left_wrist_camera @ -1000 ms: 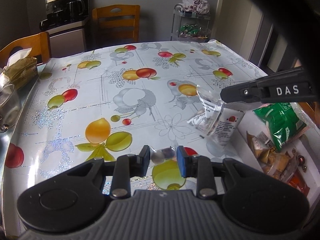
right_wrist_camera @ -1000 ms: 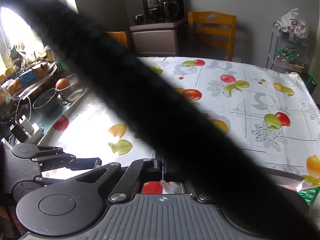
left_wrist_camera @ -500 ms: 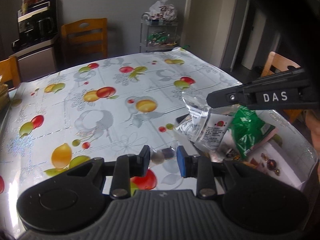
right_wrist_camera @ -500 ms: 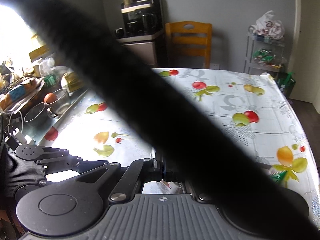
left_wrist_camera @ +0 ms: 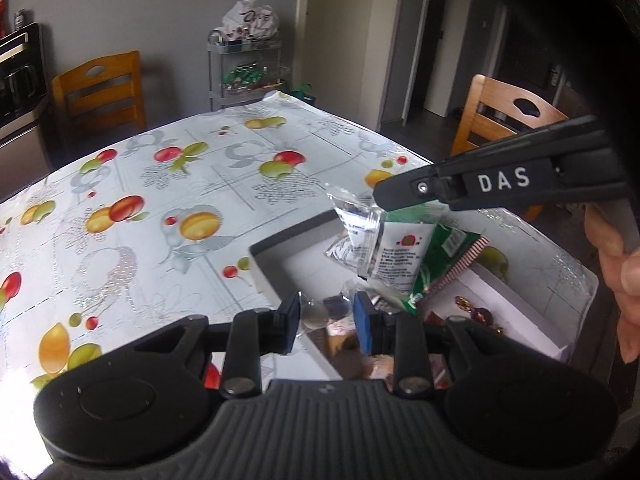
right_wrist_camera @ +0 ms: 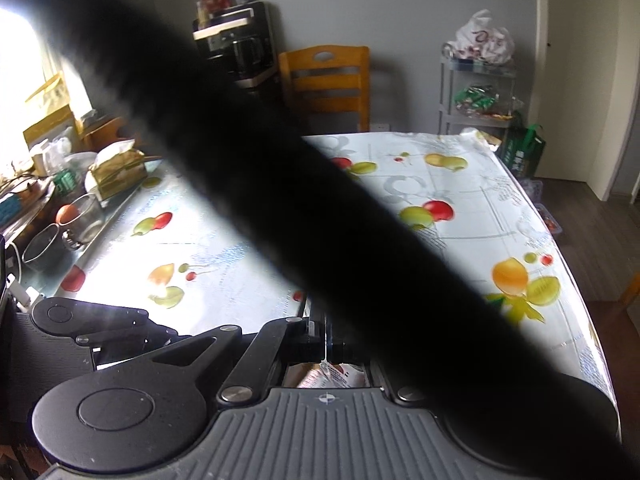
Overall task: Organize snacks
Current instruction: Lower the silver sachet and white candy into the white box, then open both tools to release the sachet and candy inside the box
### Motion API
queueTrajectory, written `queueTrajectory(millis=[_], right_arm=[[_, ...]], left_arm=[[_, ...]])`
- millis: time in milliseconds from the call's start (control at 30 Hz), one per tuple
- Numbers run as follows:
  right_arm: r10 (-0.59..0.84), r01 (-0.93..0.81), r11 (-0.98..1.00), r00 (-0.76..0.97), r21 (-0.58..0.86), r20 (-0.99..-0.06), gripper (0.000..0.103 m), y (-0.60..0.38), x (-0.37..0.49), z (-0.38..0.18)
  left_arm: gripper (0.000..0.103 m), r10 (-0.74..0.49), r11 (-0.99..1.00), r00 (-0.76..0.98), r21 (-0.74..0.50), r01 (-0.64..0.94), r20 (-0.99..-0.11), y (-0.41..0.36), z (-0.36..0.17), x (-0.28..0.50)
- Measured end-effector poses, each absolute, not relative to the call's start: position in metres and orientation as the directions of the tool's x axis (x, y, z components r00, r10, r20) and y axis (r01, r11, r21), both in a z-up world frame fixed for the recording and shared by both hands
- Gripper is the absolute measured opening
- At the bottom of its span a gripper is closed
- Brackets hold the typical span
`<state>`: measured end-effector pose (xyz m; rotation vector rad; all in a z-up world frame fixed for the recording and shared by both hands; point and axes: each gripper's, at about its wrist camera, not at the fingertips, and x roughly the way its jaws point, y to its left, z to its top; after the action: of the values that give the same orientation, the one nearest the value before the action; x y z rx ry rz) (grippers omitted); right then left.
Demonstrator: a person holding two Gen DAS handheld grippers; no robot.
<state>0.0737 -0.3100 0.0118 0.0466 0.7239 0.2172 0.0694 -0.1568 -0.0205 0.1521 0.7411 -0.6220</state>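
Two handheld grippers are being shown over a table covered in a white fruit-print oilcloth (left_wrist_camera: 168, 184).

Left gripper (left_wrist_camera: 326, 320): jaws are standing slightly apart, pinching a small clear-wrapped candy with a pale round piece and a dark piece (left_wrist_camera: 322, 312). It is being held above the near corner of a shallow white cardboard box (left_wrist_camera: 276, 256) resting on the oilcloth.

Right gripper (left_wrist_camera: 384, 196): jaws are being pressed together on the top edge of a clear and white snack packet (left_wrist_camera: 390, 250), which is hanging over the box. White letters "DAS" are being read on its black finger; a red emblem and lines of small print, too fine to read, are being shown on the packet.

Box contents: a green snack bag with a red-striped edge (left_wrist_camera: 444, 256) and wrapped candies (left_wrist_camera: 476, 312).

Left wrist view only: box, bag, candies, and a hand (left_wrist_camera: 616, 264) on the right gripper's handle. Right wrist view only: a blurred black band (right_wrist_camera: 320, 208) crossing the lens, a coffee machine (right_wrist_camera: 236, 48), and glass bowls (right_wrist_camera: 60, 232) beside the table; the packet is barely being glimpsed (right_wrist_camera: 332, 374) under the closed jaws.
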Motion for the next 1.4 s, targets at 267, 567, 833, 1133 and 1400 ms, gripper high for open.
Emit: queueTrajectory(millis=[267,567,833,1133,1400], right_arm=[[0.199,-0.147,0.98,0.718,0.135,-0.667,0.003,-0.326,0.07,0.002],[0.196,-0.142,0.981,0.716,0.135,-0.67,0.003,-0.334,0.071,0.0],[0.198,-0.139,0.98,0.699,0.141,-0.687,0.003,-0.341,0.071,-0.007],[0.202,-0.139,0.979,0.681,0.147,-0.703,0.003,-0.342,0.073,-0.015],[0.196,-0.132,0.981,0.677,0.146,-0.709,0.003,-0.346,0.076,-0.016]], left_arm=[[0.026,-0.49,0.784,0.537,-0.078,0.616,-0.687,-0.178,-0.028,0.066],[0.026,-0.49,0.78,0.522,-0.084,0.62,-0.698,-0.188,-0.033,0.071],[0.027,-0.485,0.777,0.498,-0.094,0.622,-0.719,-0.199,-0.041,0.078],[0.027,-0.472,0.785,0.474,-0.109,0.61,-0.743,-0.204,-0.051,0.086],[0.027,-0.47,0.783,0.475,-0.103,0.613,-0.744,-0.209,-0.054,0.089]])
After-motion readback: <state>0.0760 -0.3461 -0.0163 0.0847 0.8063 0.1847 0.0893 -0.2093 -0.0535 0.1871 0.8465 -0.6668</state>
